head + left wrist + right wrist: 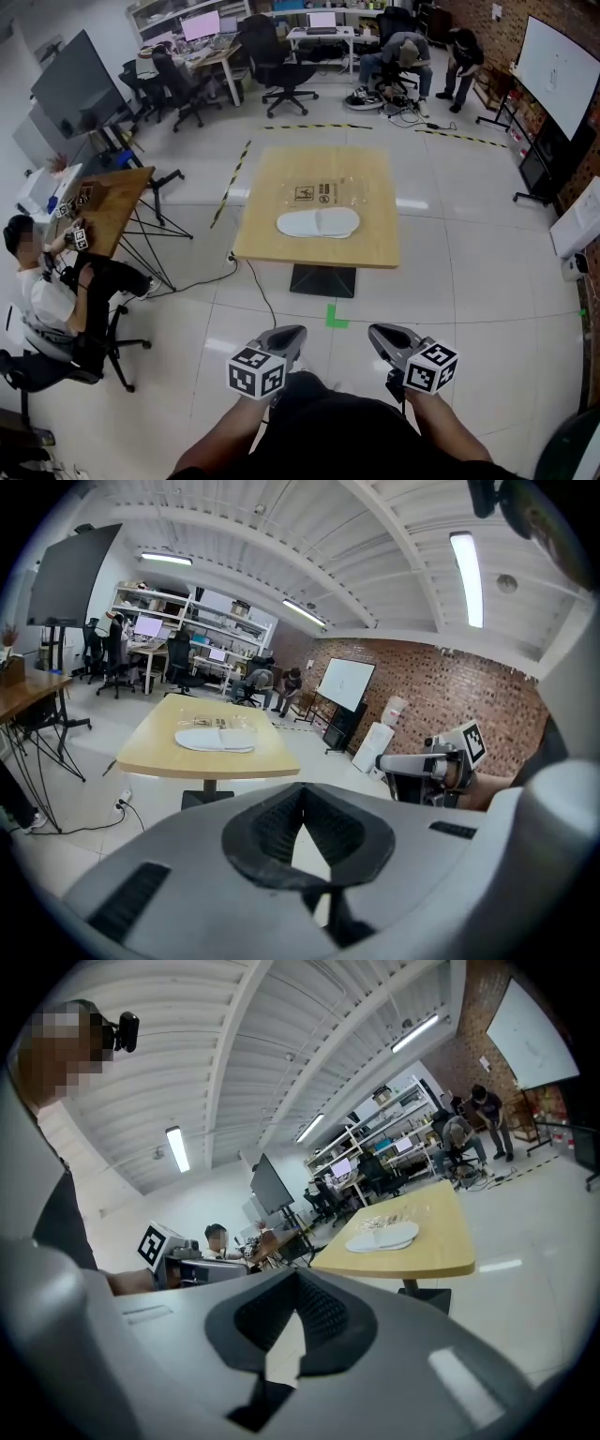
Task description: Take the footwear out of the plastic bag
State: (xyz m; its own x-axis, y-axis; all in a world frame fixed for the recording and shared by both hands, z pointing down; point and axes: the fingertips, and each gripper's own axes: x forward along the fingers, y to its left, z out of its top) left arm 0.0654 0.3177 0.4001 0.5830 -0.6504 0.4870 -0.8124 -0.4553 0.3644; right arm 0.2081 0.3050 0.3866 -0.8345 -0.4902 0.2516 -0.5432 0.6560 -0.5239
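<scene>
The square pale-wood worktop (366,244) stands well ahead of you. On it lies the clear plastic bag with dark printed marks (323,192), and the pair of flat white slippers (317,223) sits along its near side. I can't tell whether the slippers are inside the film or lie free just in front of it. The scene fits a pair waiting in the bag as well as a pair drawn out beside it, so a closer look at the bag's mouth should settle that before you do anything.

Your left gripper (291,336) and right gripper (382,337) hang close to your body, well apart from the worktop, fingers pressed together on nothing.

The head view alone shows the print from above. The two gripper views, low and slanted, show crumpled film rising behind the slippers, and each shows the other gripper.
</scene>
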